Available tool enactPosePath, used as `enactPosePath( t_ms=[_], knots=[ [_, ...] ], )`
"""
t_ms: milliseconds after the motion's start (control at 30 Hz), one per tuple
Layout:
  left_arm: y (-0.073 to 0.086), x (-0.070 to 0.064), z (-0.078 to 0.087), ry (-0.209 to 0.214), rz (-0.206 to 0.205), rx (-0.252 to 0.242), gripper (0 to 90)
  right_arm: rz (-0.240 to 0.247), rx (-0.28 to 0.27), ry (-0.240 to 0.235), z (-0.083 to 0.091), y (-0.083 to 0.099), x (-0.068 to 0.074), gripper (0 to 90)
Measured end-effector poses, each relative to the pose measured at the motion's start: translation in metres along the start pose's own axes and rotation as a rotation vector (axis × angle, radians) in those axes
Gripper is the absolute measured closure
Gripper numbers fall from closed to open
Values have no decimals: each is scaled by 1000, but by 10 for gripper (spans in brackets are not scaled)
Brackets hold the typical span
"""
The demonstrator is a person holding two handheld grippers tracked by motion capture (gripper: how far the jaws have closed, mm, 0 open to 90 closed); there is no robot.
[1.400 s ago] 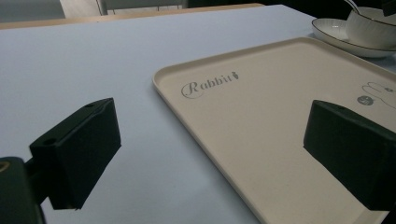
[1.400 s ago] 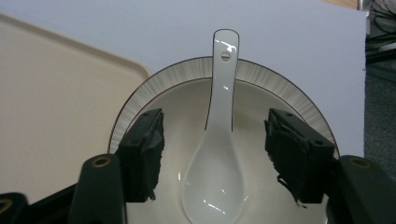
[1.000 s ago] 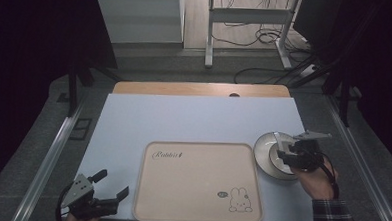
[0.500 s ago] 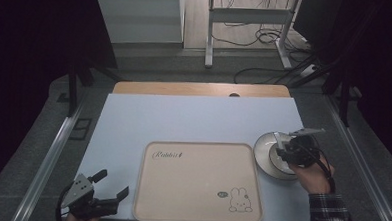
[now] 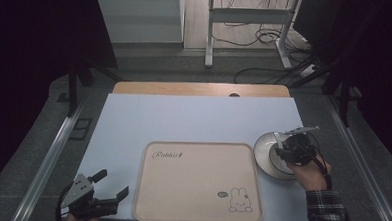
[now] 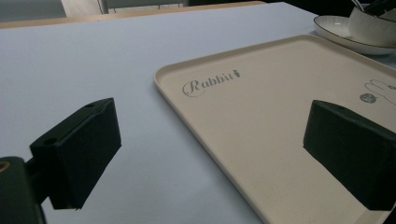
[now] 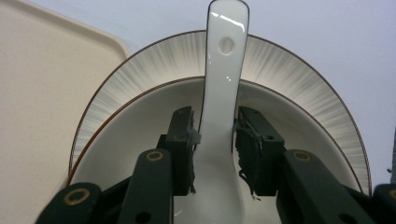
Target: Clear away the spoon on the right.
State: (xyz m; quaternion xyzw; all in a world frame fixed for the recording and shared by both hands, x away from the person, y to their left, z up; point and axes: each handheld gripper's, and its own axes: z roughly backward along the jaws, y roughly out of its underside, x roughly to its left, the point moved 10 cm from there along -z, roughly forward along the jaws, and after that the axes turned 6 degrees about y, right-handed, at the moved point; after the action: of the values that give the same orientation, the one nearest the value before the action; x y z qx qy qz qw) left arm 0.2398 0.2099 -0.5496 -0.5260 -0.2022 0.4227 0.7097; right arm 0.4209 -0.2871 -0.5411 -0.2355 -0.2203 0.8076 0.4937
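Observation:
A white ceramic spoon [image 7: 219, 70] lies in a white bowl [image 7: 135, 126] that stands on a ribbed, dark-rimmed plate [image 7: 154, 60] at the table's right. My right gripper [image 7: 215, 114] reaches down into the bowl, its pads pressed against both sides of the spoon's handle. From above, the right gripper [image 5: 292, 149] covers the bowl on the plate [image 5: 263, 149]. A cream tray [image 5: 198, 180] with a rabbit print lies at the front middle. My left gripper [image 5: 113, 183] stands open beside the tray's left front corner, holding nothing. The left gripper [image 6: 210, 126] hovers over the tray's edge [image 6: 161, 79].
The pale blue table top [image 5: 193, 120] stretches behind the tray, with a wooden strip [image 5: 200, 89] along its far edge. Beyond it are a desk frame and cables on the floor. In the left gripper view the plate [image 6: 334, 32] and bowl [image 6: 373, 28] sit past the tray's far corner.
My right gripper has shifted slightly left and farther over the bowl. The left gripper and the tray have not moved.

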Motion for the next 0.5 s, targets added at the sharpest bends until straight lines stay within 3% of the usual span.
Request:
enactPosePath(
  t_ms=[500],
  knots=[
    [0, 0, 0, -1, -1, -1, 40, -9, 3, -8, 0, -2, 0, 734]
  ],
)
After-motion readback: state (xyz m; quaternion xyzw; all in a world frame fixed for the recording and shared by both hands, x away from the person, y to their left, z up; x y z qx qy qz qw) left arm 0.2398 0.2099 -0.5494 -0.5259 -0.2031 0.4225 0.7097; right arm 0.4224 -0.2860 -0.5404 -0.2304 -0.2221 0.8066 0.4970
